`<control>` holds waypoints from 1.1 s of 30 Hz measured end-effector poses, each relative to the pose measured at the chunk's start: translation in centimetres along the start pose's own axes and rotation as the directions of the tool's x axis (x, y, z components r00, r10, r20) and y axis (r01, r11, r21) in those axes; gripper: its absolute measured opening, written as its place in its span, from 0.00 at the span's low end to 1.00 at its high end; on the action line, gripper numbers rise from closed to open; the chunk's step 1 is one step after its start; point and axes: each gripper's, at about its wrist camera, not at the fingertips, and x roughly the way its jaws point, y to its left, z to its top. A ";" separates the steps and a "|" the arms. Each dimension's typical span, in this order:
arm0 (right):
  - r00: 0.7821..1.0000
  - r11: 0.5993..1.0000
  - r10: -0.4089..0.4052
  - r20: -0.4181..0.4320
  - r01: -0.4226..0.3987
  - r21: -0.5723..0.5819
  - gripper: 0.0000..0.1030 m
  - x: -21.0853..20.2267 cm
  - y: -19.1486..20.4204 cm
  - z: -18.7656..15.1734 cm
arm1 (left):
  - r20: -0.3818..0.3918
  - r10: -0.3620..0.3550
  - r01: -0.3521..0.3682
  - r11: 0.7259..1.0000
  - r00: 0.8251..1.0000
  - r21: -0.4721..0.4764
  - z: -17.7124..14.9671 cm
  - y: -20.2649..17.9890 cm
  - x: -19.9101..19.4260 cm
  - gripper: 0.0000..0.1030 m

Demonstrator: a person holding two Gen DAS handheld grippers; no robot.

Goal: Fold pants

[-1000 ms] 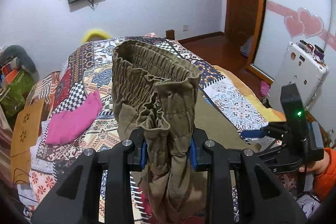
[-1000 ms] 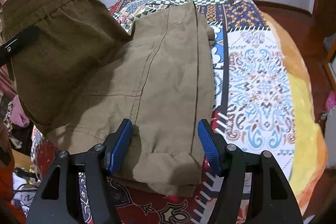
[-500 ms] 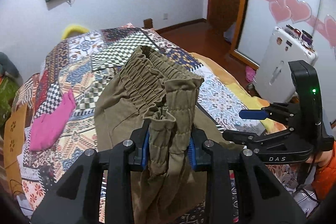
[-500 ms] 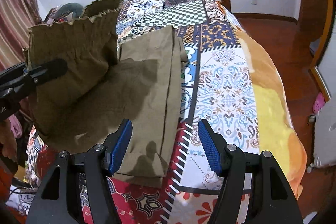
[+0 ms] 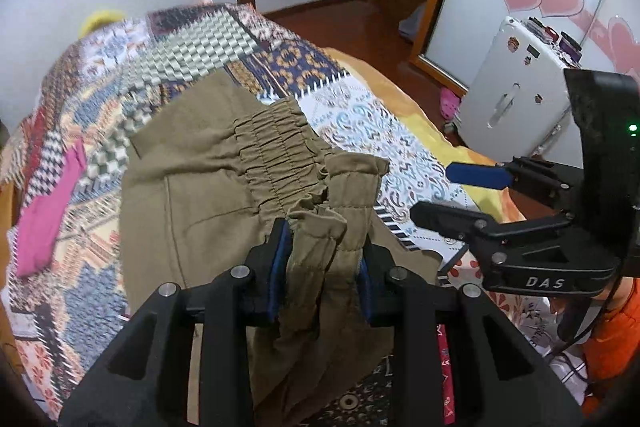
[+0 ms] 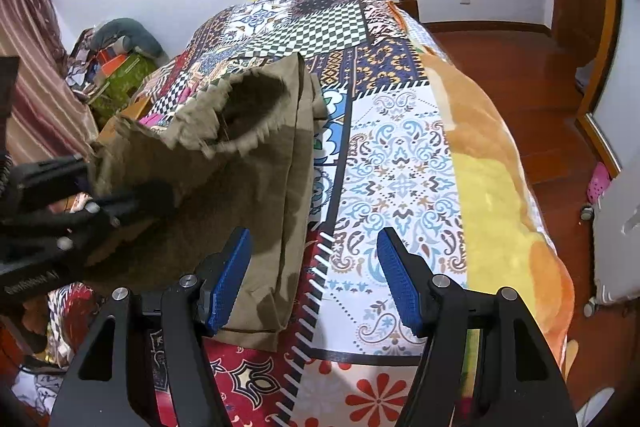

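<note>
left tool point(image 5: 320, 267) is pinching the gathered elastic waistband of the olive pants point(image 5: 200, 195) between its blue pads, jaws narrow around the bunched cloth, and it is carrying that end down and forward over the rest of the garment. a second ago the waistband was standing high and upright in front of this tool; now it is tipping flat, so the upper half is coming to lie on the lower half, which is spread on the bed point(image 5: 360, 131). that is reading as the fold being nearly laid, with the release and a smoothing pass probably left to do. right tool point(image 6: 316, 279) is hanging with its jaws wide and nothing between them, and it is sitting further off the pants than a second ago, now over the right edge of the cloth and the patterned quilt point(image 6: 400, 167) beside it rather than straddling the hem. from the right wrist view the lifted waistband is showing as an open, drooping mouth, so the top layer may be landing crooked or bunched. around the pants, a pink garment point(image 5: 48, 211) is lying on the quilt well apart to the left, and a white cabinet point(image 5: 516, 99) is standing off the bed's far side. the two tools are near each other, and that closeness is the only likely obstruction.
</note>
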 end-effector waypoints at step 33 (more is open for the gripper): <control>0.997 1.000 0.022 0.077 -0.021 -0.019 0.60 -1.9 0.8 1.9 | 0.075 0.032 -0.020 0.987 0.997 -0.158 -1.4 5.8 -5.5 0.63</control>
